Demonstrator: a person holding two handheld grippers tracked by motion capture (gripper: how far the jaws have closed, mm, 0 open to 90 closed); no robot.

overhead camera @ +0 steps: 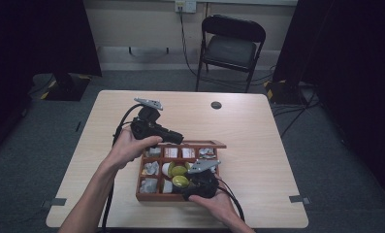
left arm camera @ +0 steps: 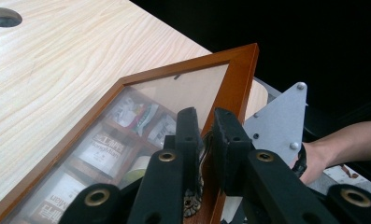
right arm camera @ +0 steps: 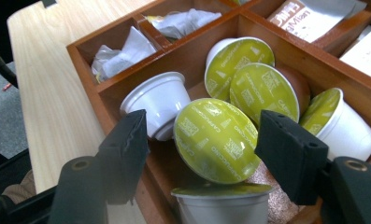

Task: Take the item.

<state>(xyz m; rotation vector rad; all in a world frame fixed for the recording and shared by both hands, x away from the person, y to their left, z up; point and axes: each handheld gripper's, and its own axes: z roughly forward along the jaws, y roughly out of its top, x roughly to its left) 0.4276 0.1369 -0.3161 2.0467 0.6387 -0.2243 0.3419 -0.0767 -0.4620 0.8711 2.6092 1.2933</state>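
Wooden box (overhead camera: 146, 196) sits near-centre on the surface (overhead camera: 258, 126), its glass lid (left arm camera: 174, 93) raised. Left tongs (left arm camera: 205, 140) pinch the lid's frame edge. Right tongs (right arm camera: 202, 140) gape wide around a green-topped coffee capsule (right arm camera: 216, 140). Capsule likely light, thin-walled, slippery foil; best gripped across the rim.

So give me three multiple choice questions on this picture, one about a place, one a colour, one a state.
1. Where is the compartmented wooden box?
A. on the chair
B. on the light wooden table
C. on the floor

2. What colour are the foil tops of the coffee capsules?
A. red
B. blue
C. yellow-green

3. How is the right hand-held gripper?
A. open
B. shut
C. holding paper

B: the box rests on the tabletop. C: the foils are yellow-green. A: its jaws stand wide apart around a capsule.
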